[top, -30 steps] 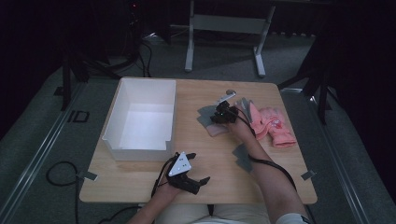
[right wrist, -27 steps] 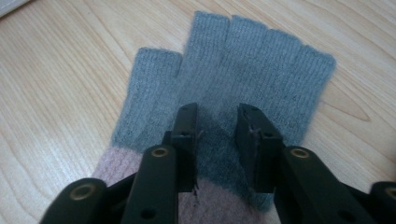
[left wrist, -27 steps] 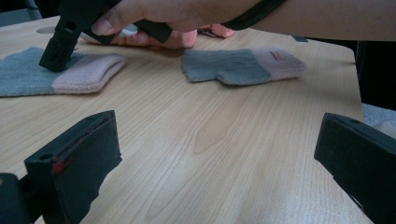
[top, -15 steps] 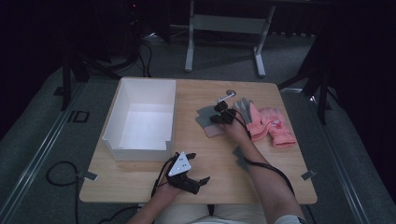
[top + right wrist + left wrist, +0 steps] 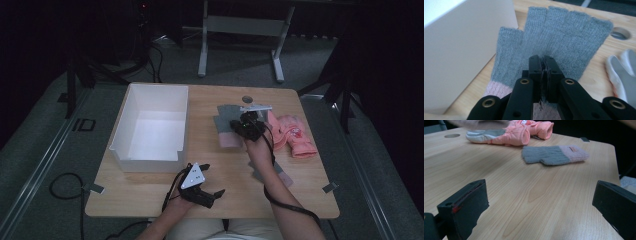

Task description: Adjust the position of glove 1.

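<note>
Right forearm extends from the near table edge diagonally forward, hand wrapped on the right gripper, which sits just right of the white box toward the far half of the table. In the right gripper view its jaws are pressed together, pinching a fold of the grey fingerless glove near the palm; the glove's pink cuff lies nearest the camera and its finger stubs point away, with the box wall immediately beside its thumb.

Left hand rests at the near edge, in front of the box's near right corner, holding the left gripper. Its jaws stand wide apart with nothing between them.

A second grey glove lies flat, right of the box. The pink mittens lie just right of the right gripper.
</note>
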A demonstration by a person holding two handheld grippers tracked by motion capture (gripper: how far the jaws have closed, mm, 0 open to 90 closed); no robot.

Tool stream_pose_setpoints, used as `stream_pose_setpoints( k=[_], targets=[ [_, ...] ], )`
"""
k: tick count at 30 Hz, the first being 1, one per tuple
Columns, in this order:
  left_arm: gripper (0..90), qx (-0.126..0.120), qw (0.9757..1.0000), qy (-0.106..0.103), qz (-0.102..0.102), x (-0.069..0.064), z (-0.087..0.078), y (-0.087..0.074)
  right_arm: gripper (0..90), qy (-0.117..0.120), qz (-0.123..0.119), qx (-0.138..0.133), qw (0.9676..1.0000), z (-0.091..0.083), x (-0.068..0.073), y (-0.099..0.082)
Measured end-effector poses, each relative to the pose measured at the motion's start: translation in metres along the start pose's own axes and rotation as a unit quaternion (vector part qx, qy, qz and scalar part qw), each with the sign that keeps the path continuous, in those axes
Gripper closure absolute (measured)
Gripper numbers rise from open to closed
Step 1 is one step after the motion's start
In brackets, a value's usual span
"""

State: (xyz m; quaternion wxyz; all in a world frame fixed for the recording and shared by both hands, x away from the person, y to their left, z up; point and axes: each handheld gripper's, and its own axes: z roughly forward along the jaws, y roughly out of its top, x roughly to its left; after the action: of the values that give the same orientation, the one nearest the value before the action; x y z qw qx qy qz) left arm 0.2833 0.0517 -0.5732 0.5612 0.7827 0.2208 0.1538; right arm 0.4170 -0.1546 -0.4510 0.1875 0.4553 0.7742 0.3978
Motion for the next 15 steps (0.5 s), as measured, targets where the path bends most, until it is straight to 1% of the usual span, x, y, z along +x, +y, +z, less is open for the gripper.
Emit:
stream_pose_setpoints(
  k=[1, 2, 3, 6, 7, 9, 11, 12, 13, 14, 15],
  targets=[
    [0.0, 0.000, 1.0000, -0.001, -0.002, 0.000, 0.000, 0.000, 85.8, -0.002, 0.010, -0.004, 0.9999, -0.007, 0.003, -0.003],
    [0.0, 0.000, 1.0000, 0.000, -0.002, 0.001, 0.000, 0.000, 85.8, -0.015, 0.019, -0.005, 0.9997, -0.018, 0.010, -0.011],
    [0.0, 0.000, 1.0000, 0.000, -0.003, 0.001, 0.000, 0.000, 85.8, -0.018, 0.027, -0.003, 0.9995, -0.022, 0.013, -0.016],
    [0.0, 0.000, 1.0000, 0.000, -0.003, 0.000, 0.000, 0.000, 85.8, -0.032, 0.034, 0.003, 0.9989, -0.026, 0.019, -0.029],
    [0.0, 0.000, 1.0000, 0.000, -0.003, 0.000, 0.000, 0.000, 85.8, -0.031, 0.041, 0.008, 0.9986, -0.026, 0.021, -0.035],
    [0.0, 0.000, 1.0000, 0.000, -0.004, 0.001, 0.000, 0.000, 85.8, -0.038, 0.040, 0.014, 0.9984, -0.024, 0.024, -0.043],
    [0.0, -0.002, 1.0000, 0.000, -0.004, 0.001, 0.000, 0.000, 85.8, -0.038, 0.042, 0.027, 0.9980, -0.018, 0.024, -0.050],
    [0.0, -0.001, 1.0000, 0.000, -0.003, 0.000, 0.000, 0.000, 85.8, -0.042, 0.042, 0.032, 0.9977, -0.015, 0.024, -0.054],
    [0.0, -0.001, 1.0000, 0.000, -0.003, 0.000, 0.000, 0.000, 85.8, -0.038, 0.053, 0.036, 0.9972, -0.011, 0.023, -0.058],
    [0.0, -0.001, 1.0000, 0.000, -0.003, 0.001, 0.000, 0.000, 85.8, -0.036, 0.060, 0.039, 0.9968, -0.009, 0.022, -0.060],
    [0.0, -0.001, 1.0000, -0.001, -0.004, 0.001, 0.000, 0.000, 85.8, -0.039, 0.061, 0.043, 0.9965, -0.005, 0.022, -0.063]
  ],
)
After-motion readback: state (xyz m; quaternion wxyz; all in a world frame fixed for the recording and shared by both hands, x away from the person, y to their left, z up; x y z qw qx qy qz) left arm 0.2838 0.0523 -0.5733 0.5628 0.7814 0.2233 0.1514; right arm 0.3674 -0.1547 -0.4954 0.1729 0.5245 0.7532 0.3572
